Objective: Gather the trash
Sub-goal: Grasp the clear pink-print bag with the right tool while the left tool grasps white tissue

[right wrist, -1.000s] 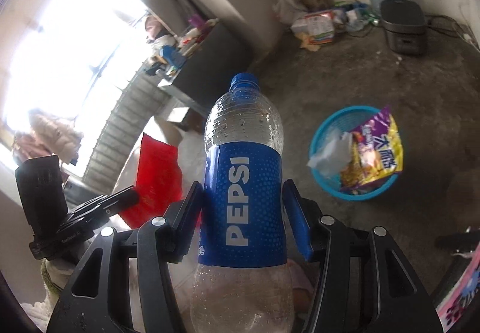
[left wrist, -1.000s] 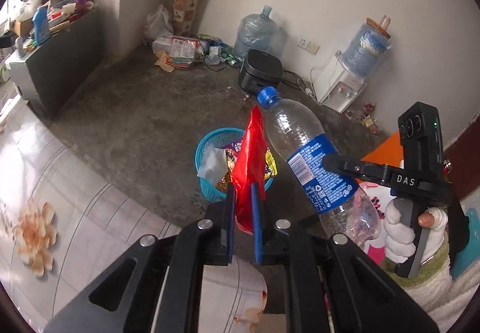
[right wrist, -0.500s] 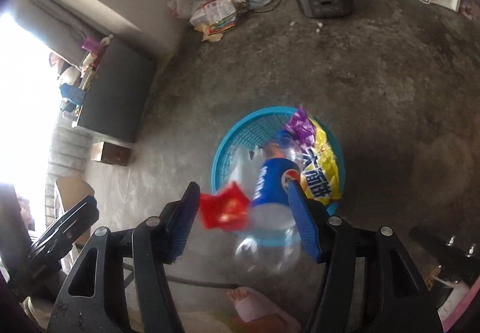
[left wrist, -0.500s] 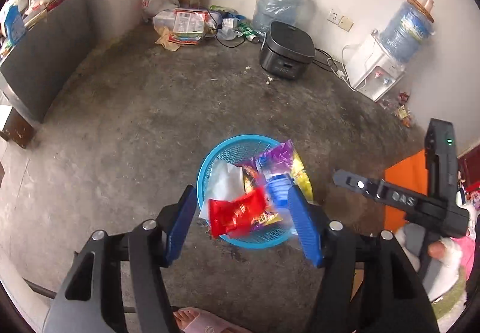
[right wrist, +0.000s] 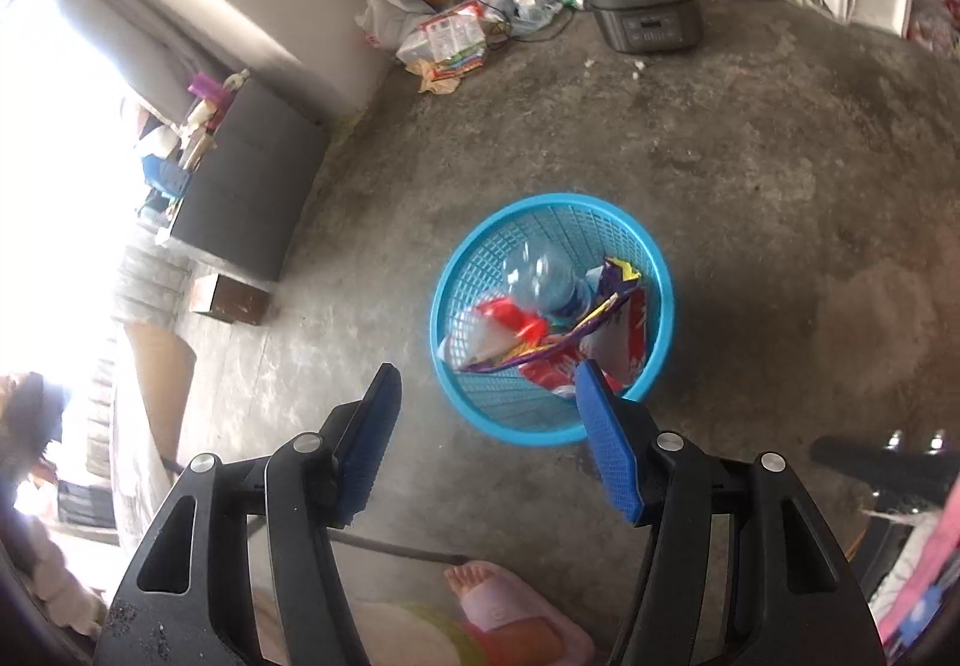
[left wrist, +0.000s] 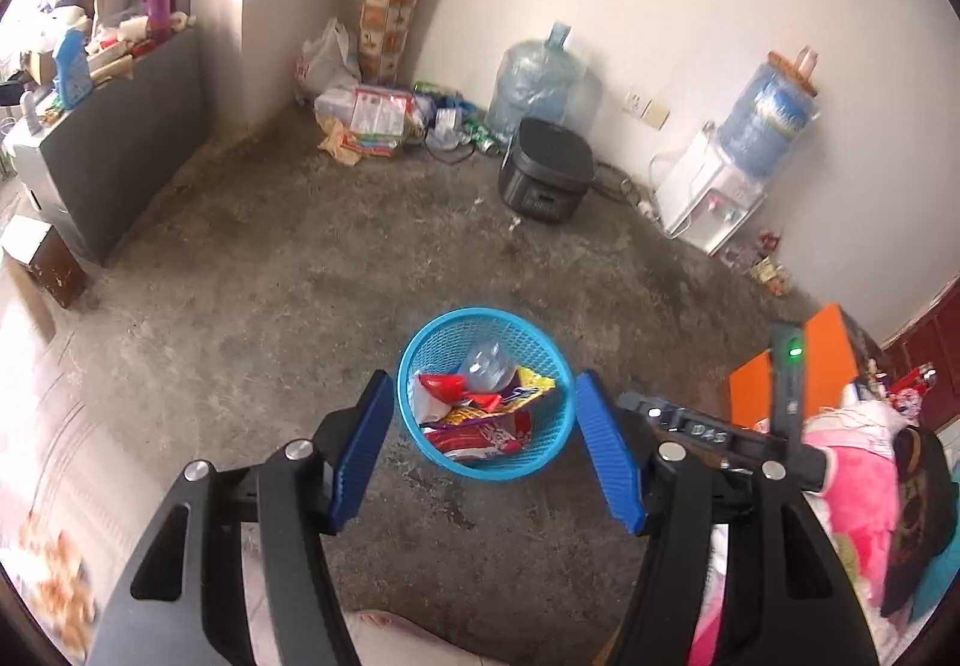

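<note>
Left gripper spread wide, nothing between the jaws. Right gripper likewise spread and empty. Both poised above blue basket standing on concrete floor. Inside basket: bottle, red wrapper, purple-yellow packet. Foot in slipper at lower edge.

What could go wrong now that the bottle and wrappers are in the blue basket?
1. The plastic bottle lies loose on top of the wrappers in the blue basket, so a bump could tip the light basket and spill it.
2. Both the left gripper and the right gripper are open and empty close above the rim; dropping lower might clip it.
3. A foot sits near the basket and could kick it.
</note>
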Tool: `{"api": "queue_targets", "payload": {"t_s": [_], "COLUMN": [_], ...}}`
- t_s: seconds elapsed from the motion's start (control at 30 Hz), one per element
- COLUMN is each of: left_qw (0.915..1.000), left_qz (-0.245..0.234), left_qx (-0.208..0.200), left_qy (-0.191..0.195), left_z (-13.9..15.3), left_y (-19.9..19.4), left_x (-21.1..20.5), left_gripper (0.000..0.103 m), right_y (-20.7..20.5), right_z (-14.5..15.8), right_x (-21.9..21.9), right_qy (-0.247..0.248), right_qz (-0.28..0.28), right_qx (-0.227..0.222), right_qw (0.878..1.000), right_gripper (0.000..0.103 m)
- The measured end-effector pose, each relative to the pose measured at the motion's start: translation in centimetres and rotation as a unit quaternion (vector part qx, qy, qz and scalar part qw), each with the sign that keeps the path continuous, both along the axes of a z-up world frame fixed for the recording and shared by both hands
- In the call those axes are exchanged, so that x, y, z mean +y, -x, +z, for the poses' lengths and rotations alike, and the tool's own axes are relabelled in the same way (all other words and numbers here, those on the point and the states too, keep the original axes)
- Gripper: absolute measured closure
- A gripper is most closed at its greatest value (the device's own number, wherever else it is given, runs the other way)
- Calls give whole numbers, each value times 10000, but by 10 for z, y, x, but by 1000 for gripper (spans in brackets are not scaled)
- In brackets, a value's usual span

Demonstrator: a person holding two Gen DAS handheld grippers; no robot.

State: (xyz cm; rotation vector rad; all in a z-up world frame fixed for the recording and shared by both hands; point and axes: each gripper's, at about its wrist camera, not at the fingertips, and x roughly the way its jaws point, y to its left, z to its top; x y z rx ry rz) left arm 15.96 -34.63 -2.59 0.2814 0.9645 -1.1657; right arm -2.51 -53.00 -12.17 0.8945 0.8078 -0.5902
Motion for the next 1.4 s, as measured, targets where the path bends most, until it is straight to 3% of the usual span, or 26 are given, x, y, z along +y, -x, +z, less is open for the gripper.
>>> {"api": "queue_targets", "payload": {"t_s": [0.2, 0.27, 0.47, 0.6, 0.77, 0.87, 0.93, 1.1, 1.23, 1.4], "left_qw": [9987, 9976, 9841, 9619, 9212, 9036, 8972, 8895, 8882, 8882], "left_qz": [220, 380, 1396, 2445, 3666, 4085, 4239, 4444, 4495, 4531], "left_qx": [-174, -260, -722, -842, -949, -890, -808, -494, -347, -187], "left_qy": [435, 515, 825, 883, 888, 930, 935, 940, 886, 746], "left_z": [43, 53, 77, 81, 80, 72, 63, 34, 15, -9], "left_y": [16, 19, 17, 10, 14, 18, 21, 24, 26, 18], "left_x": [79, 109, 222, 312, 417, 463, 481, 510, 517, 521], "left_gripper": [40, 39, 38, 38, 38, 38, 38, 39, 39, 45], "right_y": [-7, -11, -37, -59, -97, -122, -138, -168, -177, -181], "right_z": [43, 57, 89, 107, 115, 115, 113, 111, 114, 123], "right_x": [45, 63, 112, 145, 191, 225, 249, 312, 371, 436], "right_qy": [888, 1164, 1399, 1339, 1220, 1098, 960, 473, 242, 290], "right_qz": [460, 650, 1462, 2094, 2926, 3422, 3730, 4386, 5015, 5847], "right_qx": [-104, -268, -751, -1070, -1170, -1163, -1138, -1192, -1229, -1352], "right_qw": [9949, 9907, 9764, 9627, 9412, 9259, 9158, 8895, 8560, 7994], "right_gripper": [44, 37, 34, 34, 34, 34, 34, 34, 34, 34]}}
